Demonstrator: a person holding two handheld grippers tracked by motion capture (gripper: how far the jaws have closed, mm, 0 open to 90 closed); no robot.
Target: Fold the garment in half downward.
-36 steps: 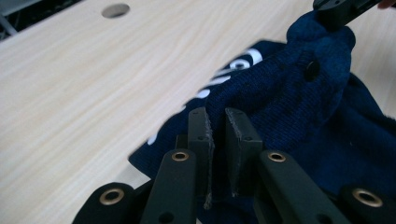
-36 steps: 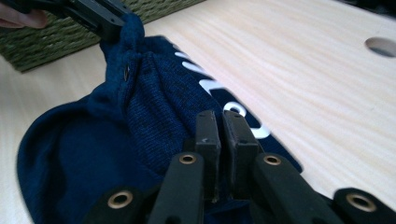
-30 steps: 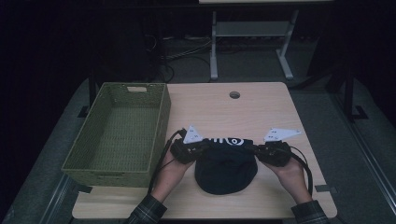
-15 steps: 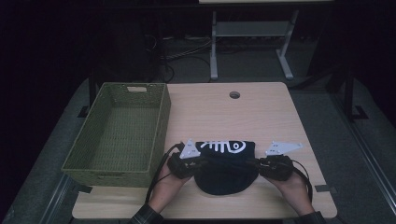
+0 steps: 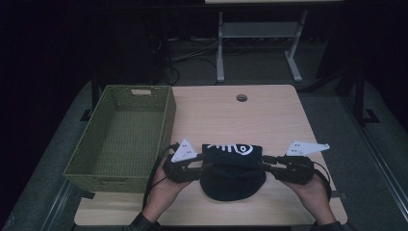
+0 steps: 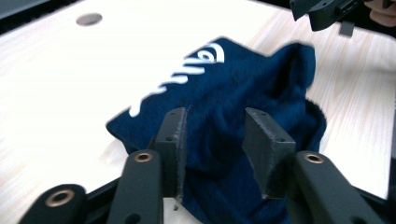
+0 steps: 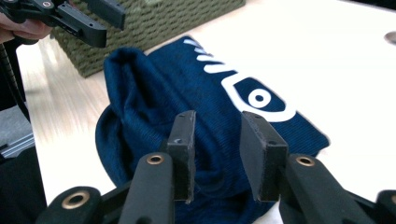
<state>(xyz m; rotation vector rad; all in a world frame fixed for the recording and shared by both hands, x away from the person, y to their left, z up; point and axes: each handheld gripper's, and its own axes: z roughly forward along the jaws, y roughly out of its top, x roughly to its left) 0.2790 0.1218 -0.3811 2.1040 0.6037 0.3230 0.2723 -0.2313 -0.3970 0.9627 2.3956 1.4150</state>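
A dark blue knit hat (image 5: 232,175) with a white fishbone print lies flat on the wooden table (image 5: 231,115), near its front edge. My left gripper (image 5: 204,166) is at the hat's left side and my right gripper (image 5: 265,166) at its right side. In the left gripper view the left gripper (image 6: 215,140) has just been opening; hat cloth (image 6: 243,84) lies between the parted pads, unpinched. In the right gripper view the right gripper (image 7: 217,140) has also just been opening over the hat (image 7: 154,98), with loose cloth between its pads.
A green woven basket (image 5: 169,115) stands on the left half of the table, beside my left hand; it is seen again (image 7: 187,14) past the hat. A round cable hole (image 5: 241,98) is at the table's far edge. Dark floor and a stand lie beyond.
Both hands came toward the front edge with the hat's sides. The jaws of both grippers have parted and let go of the cloth, and the hat now rests on the table.
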